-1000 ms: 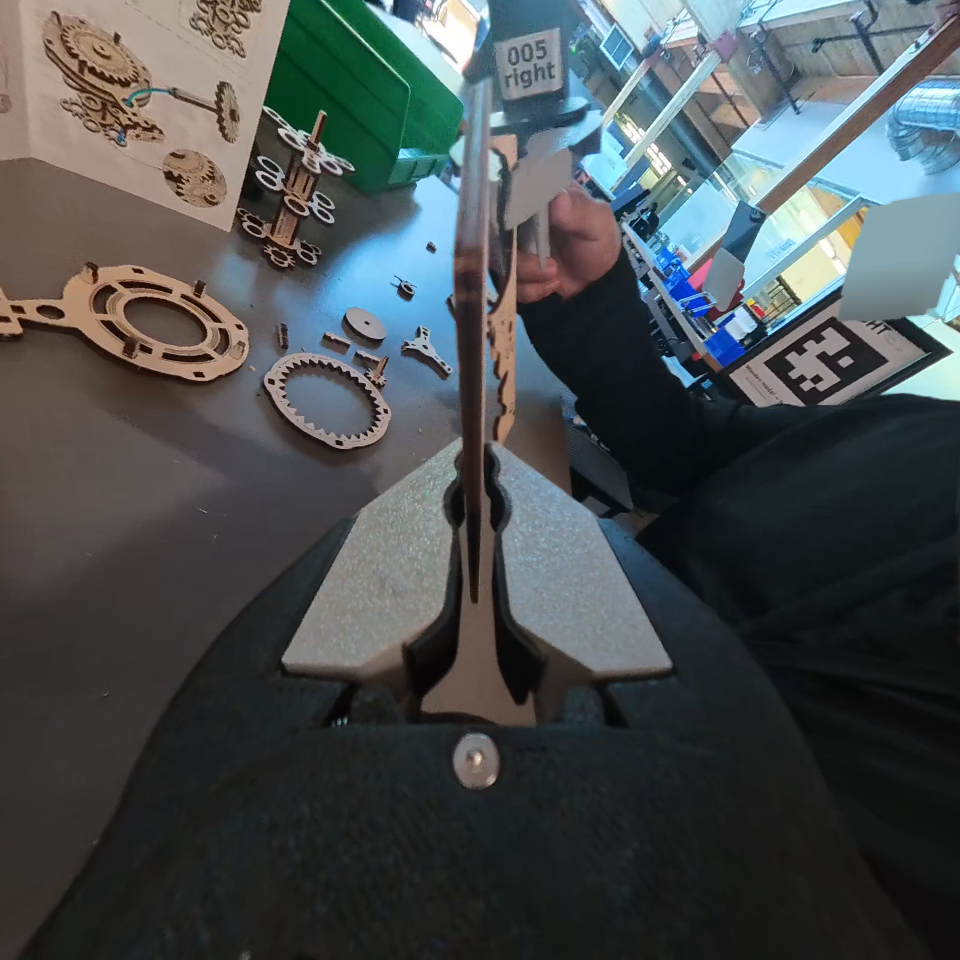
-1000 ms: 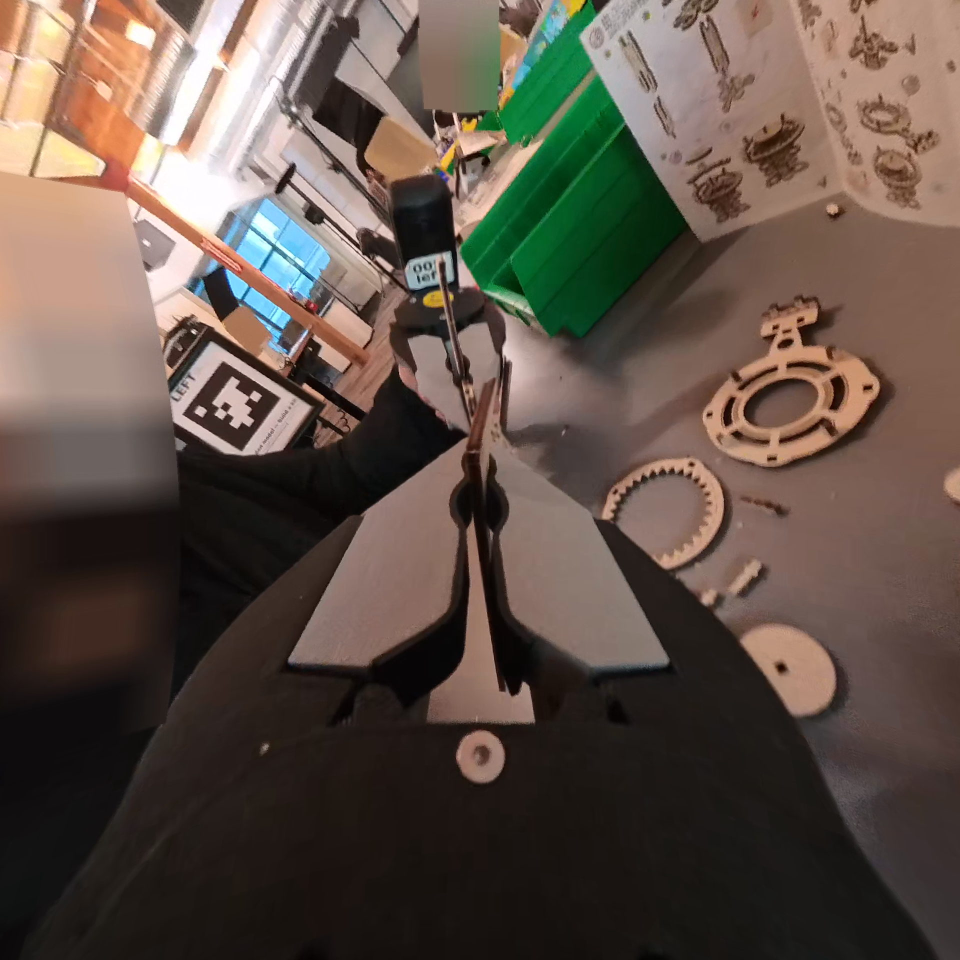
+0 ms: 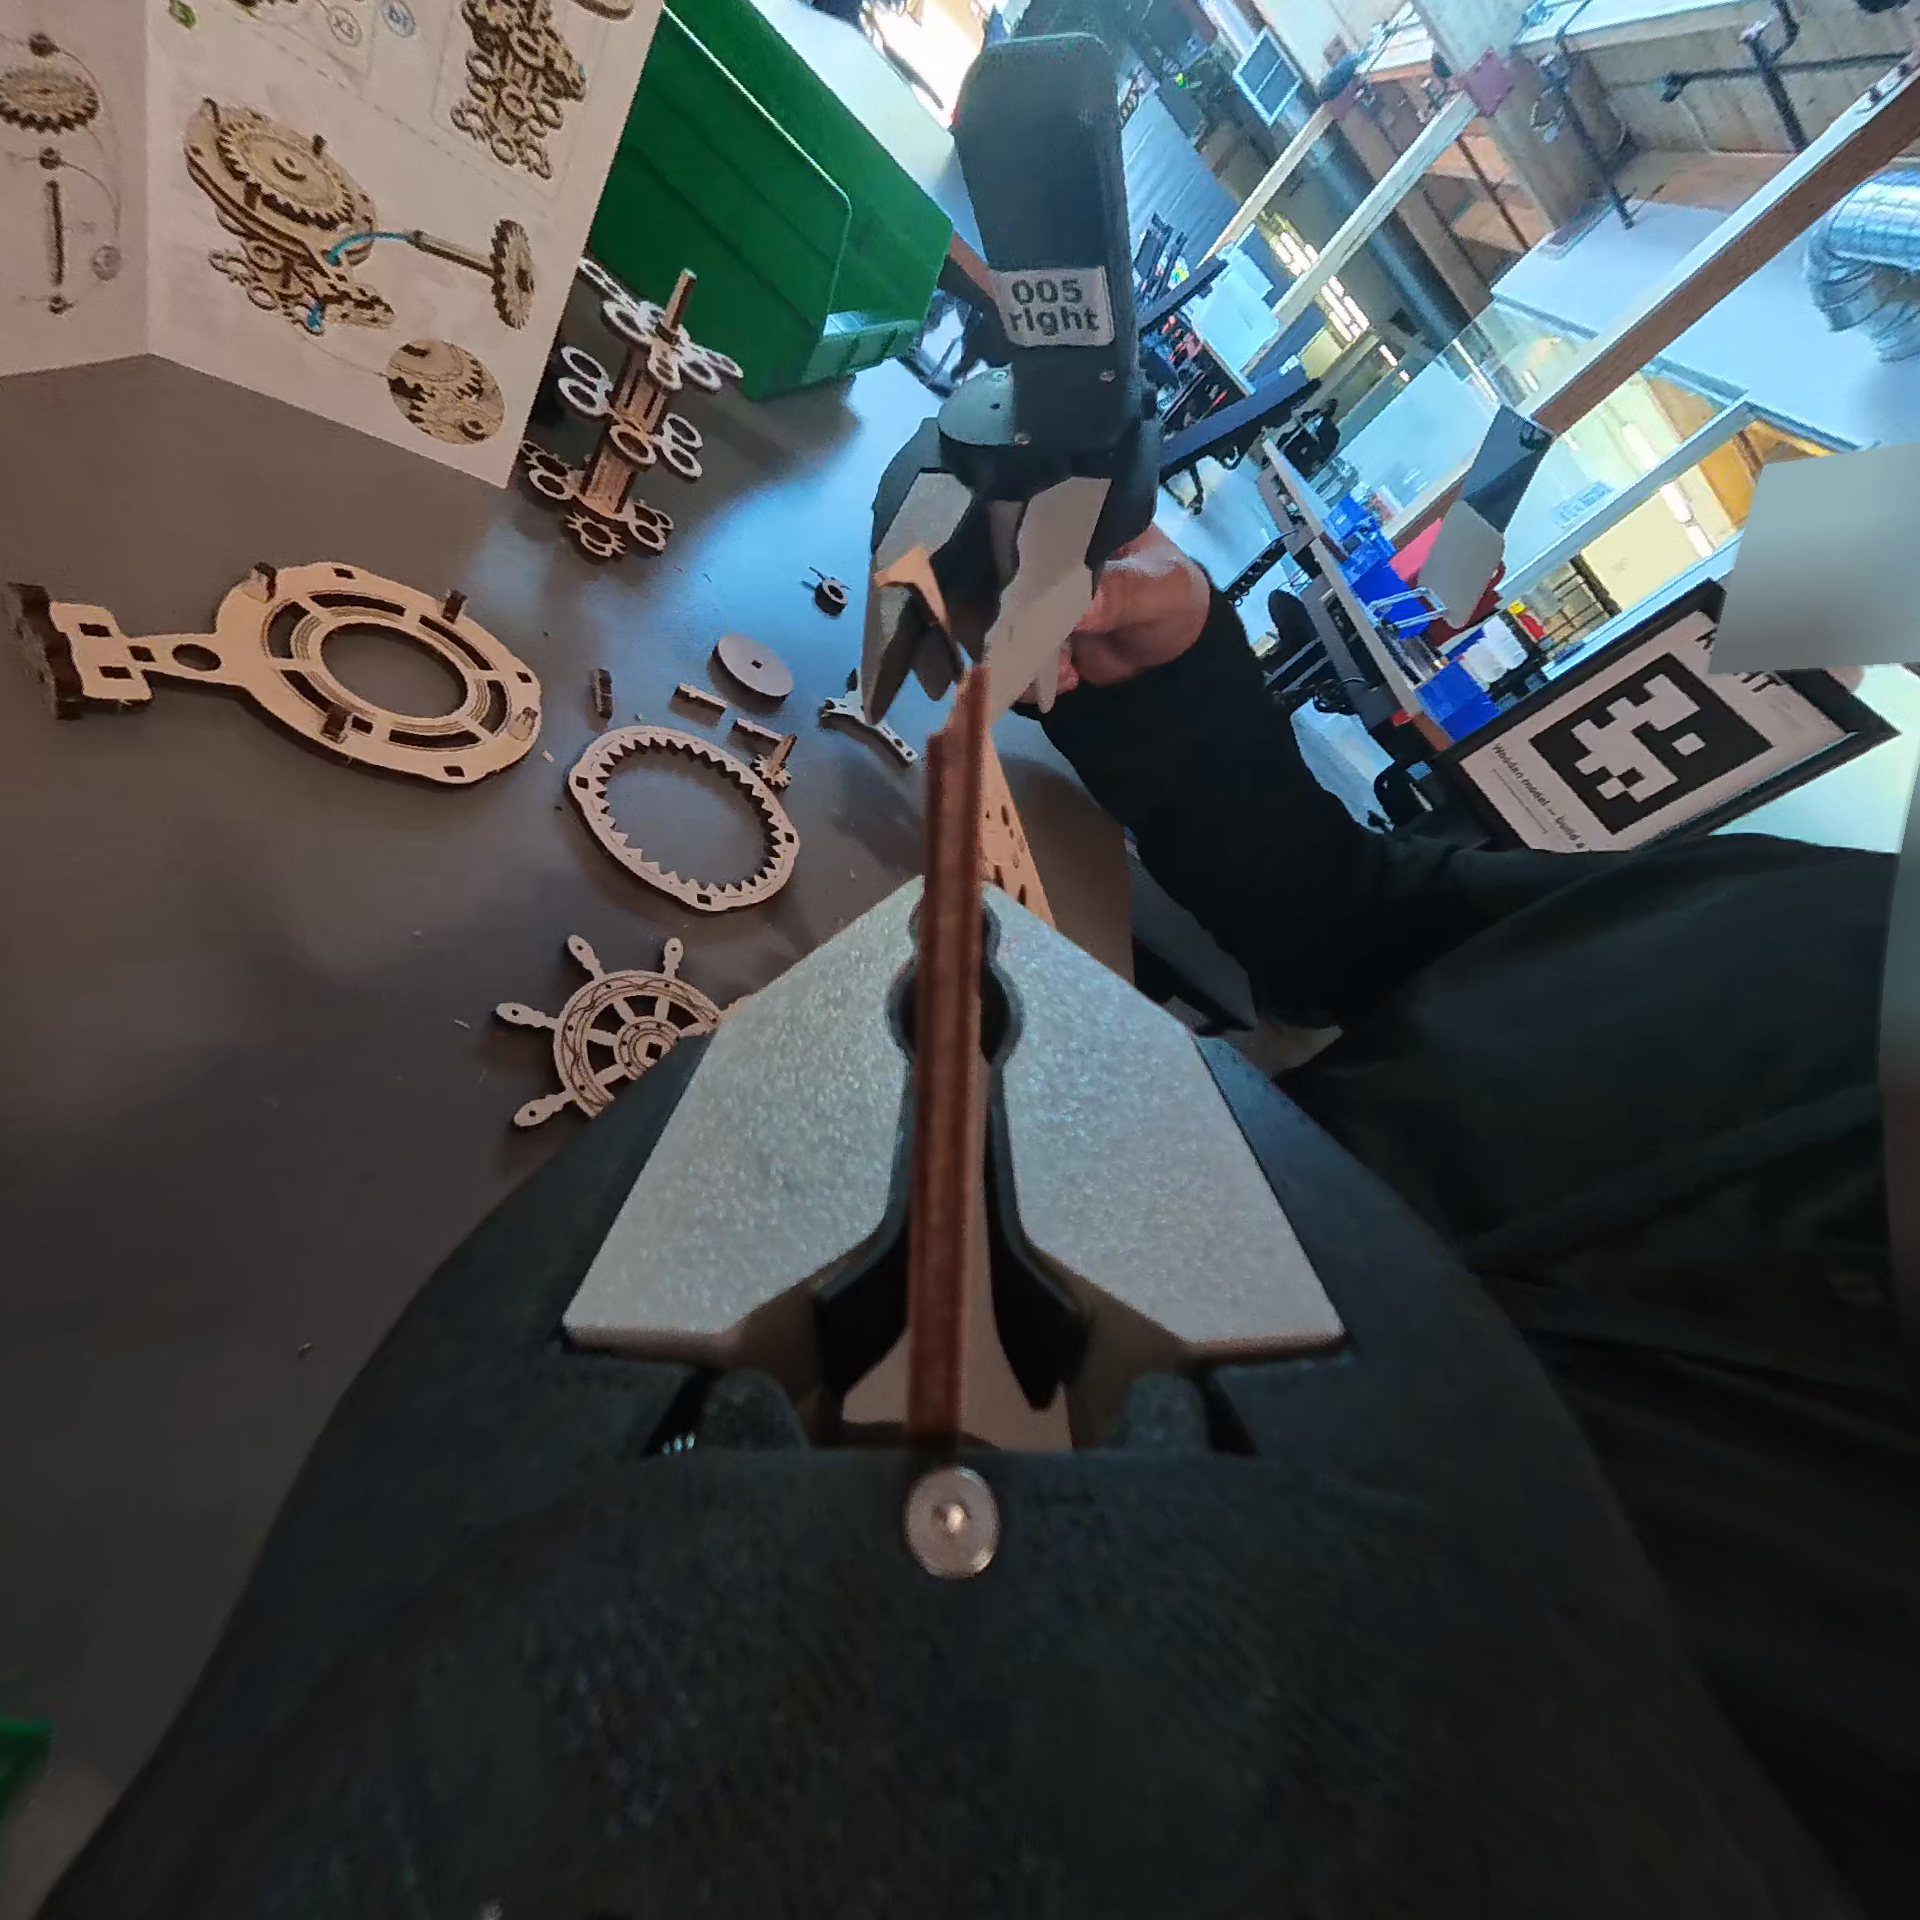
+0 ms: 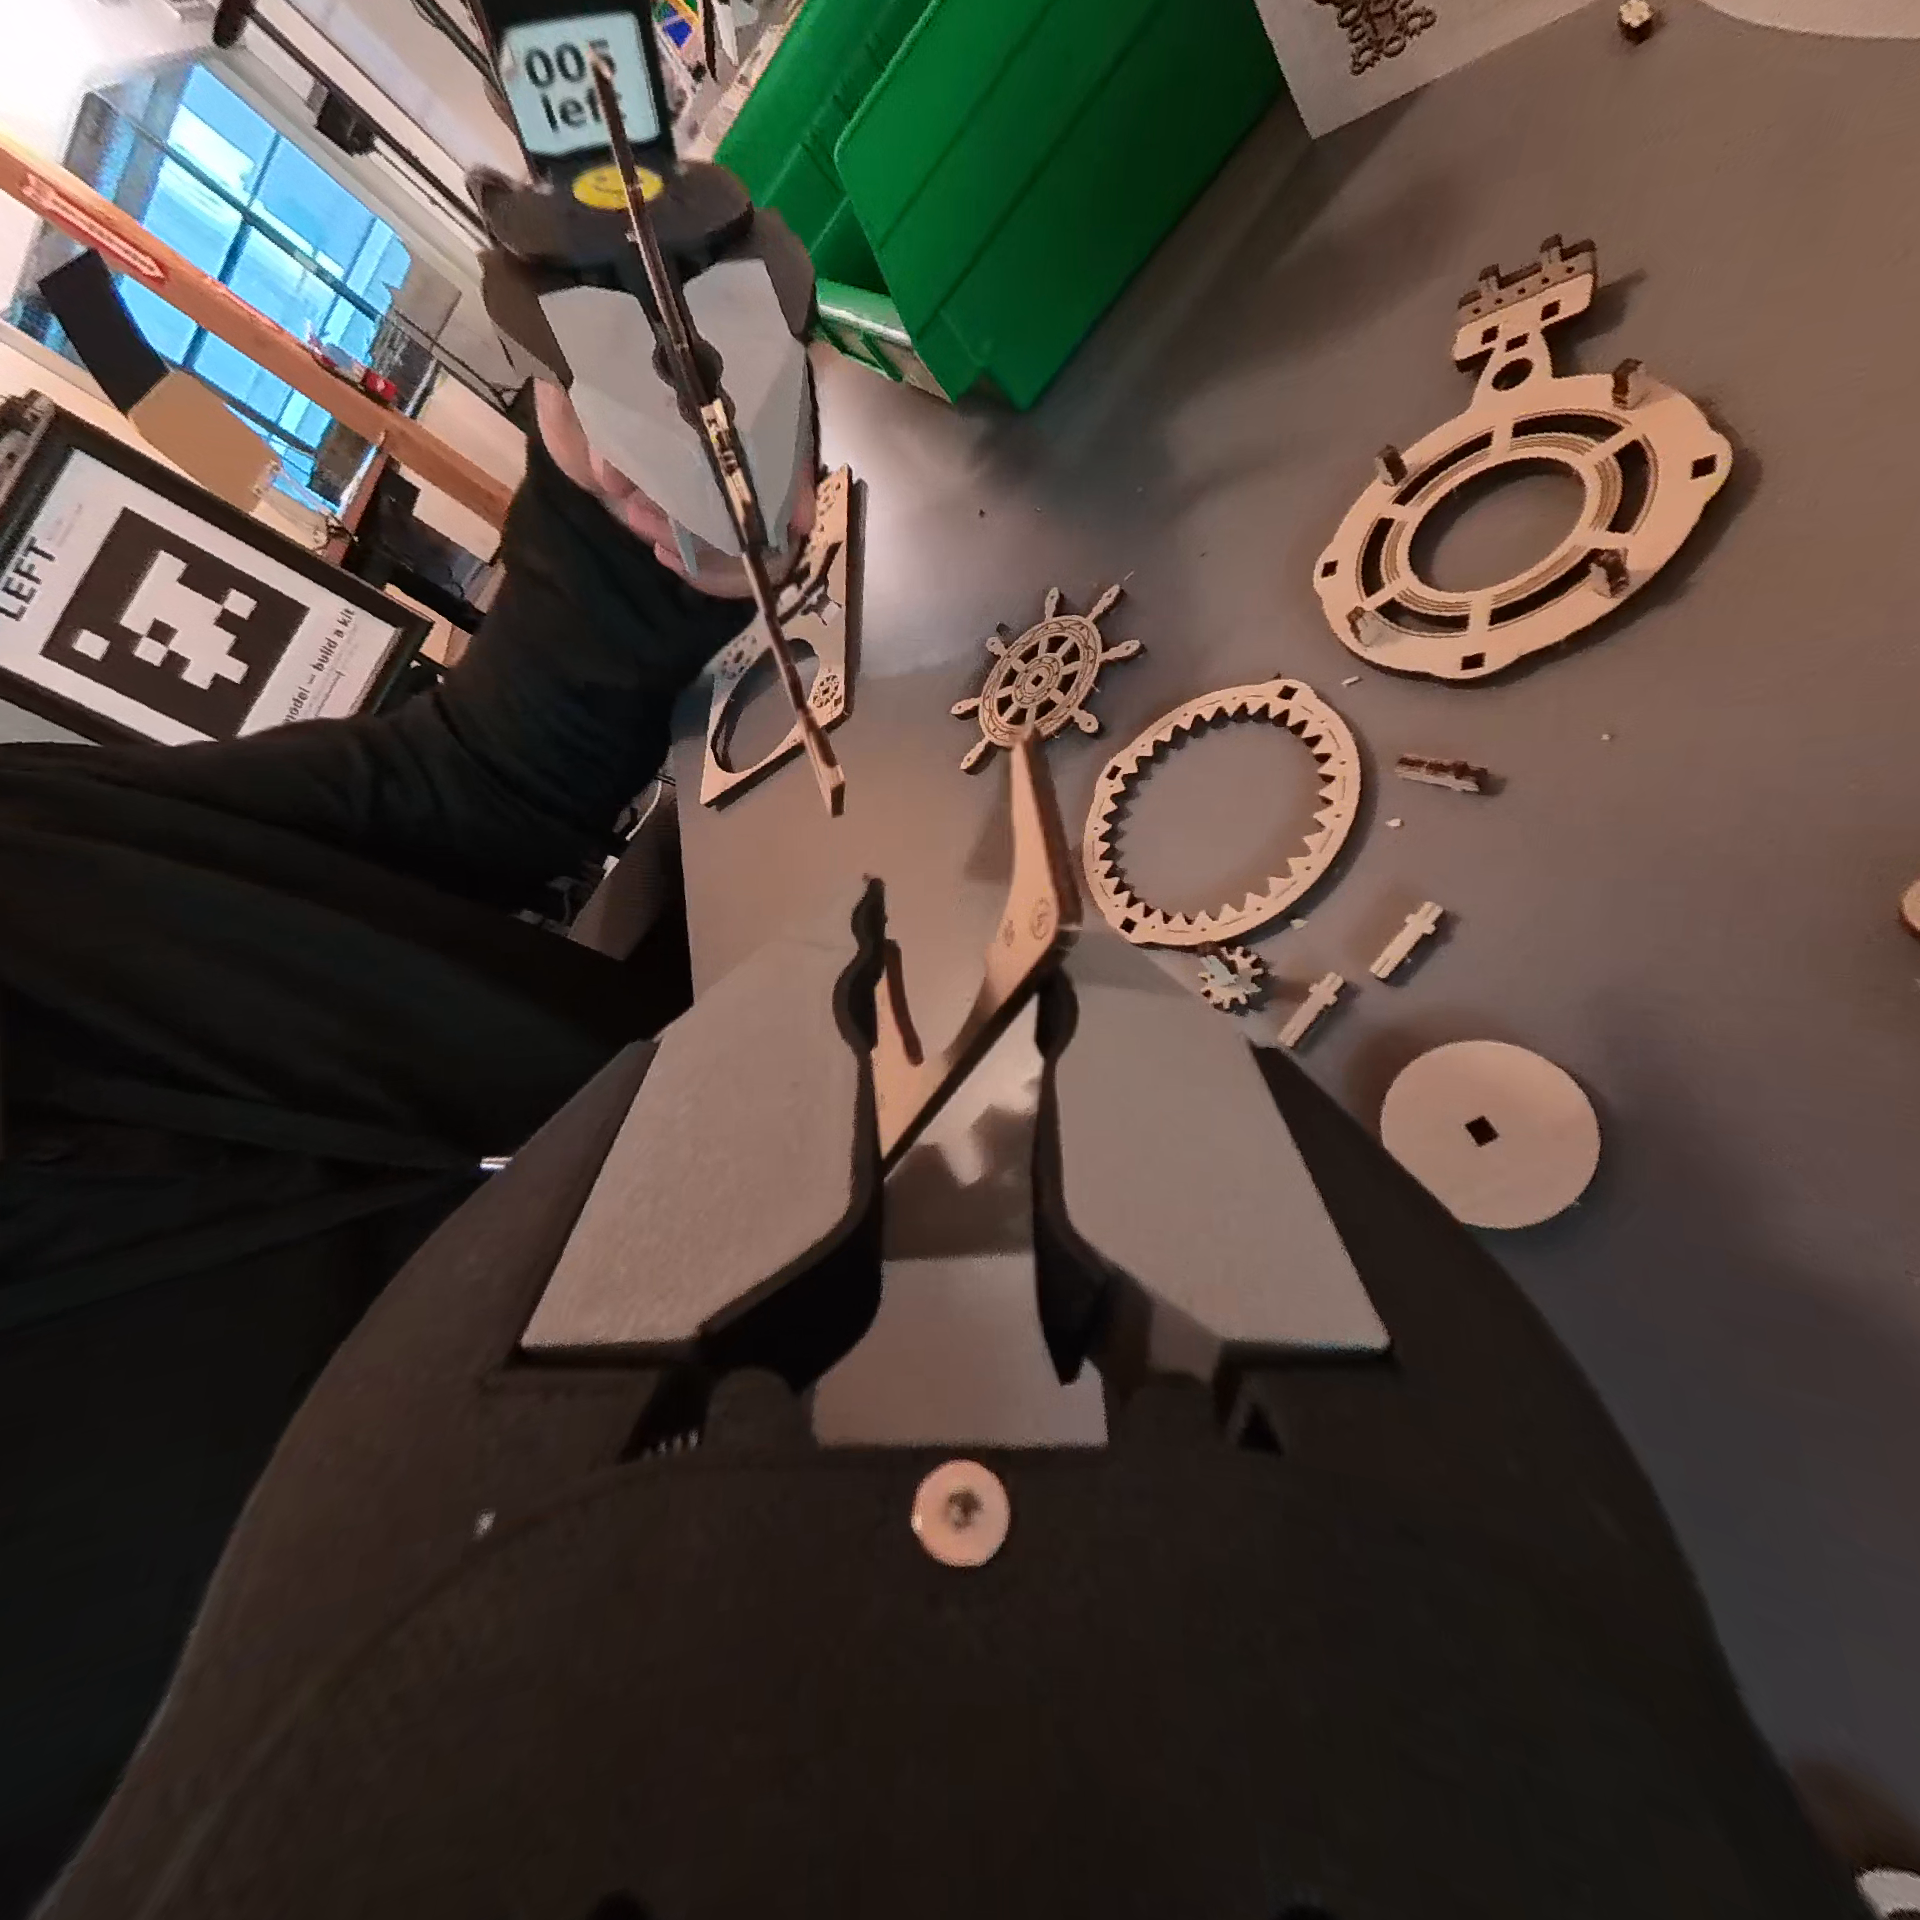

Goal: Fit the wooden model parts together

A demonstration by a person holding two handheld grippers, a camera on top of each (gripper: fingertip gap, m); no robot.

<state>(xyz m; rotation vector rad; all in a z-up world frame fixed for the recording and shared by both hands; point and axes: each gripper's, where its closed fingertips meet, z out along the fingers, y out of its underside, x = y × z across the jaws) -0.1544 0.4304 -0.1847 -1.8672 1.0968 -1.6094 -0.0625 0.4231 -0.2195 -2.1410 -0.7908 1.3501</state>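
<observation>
The left gripper [image 3: 951,997] was closed on a thin wooden plate [image 3: 951,1039], held edge-on above the grey table [image 3: 208,1039] so that only its dark laser-cut edge showed in the left wrist view; in the right wrist view the same plate [image 4: 769,582] projected past the fingertips as a long slim strip with cut-outs. The right gripper [image 4: 961,997] stood part-open, its jaws well apart, with a curved wooden piece [image 4: 1029,894] lying slantwise in the gap; whether the fingers [image 4: 727,1174] actually pinched it could not be told. The two held parts were near each other but apart. On the table lay a toothed ring [image 4: 1221,810], a ship's wheel [image 4: 1039,675], a large ringed base [image 4: 1507,530], a plain disc [image 4: 1486,1132], several small pegs [image 4: 1408,940] and a flat cut-out sheet [image 4: 800,665]; green bins [image 4: 987,187] stood behind. Judged from their thinness, the parts were light and stiff across the face but brittle at narrow necks and tabs, and likely to snap if twisted. Hold was best taken on the broad solid faces, close to the joint being pressed, with force directed along the plane of the wood rather than across it.
</observation>
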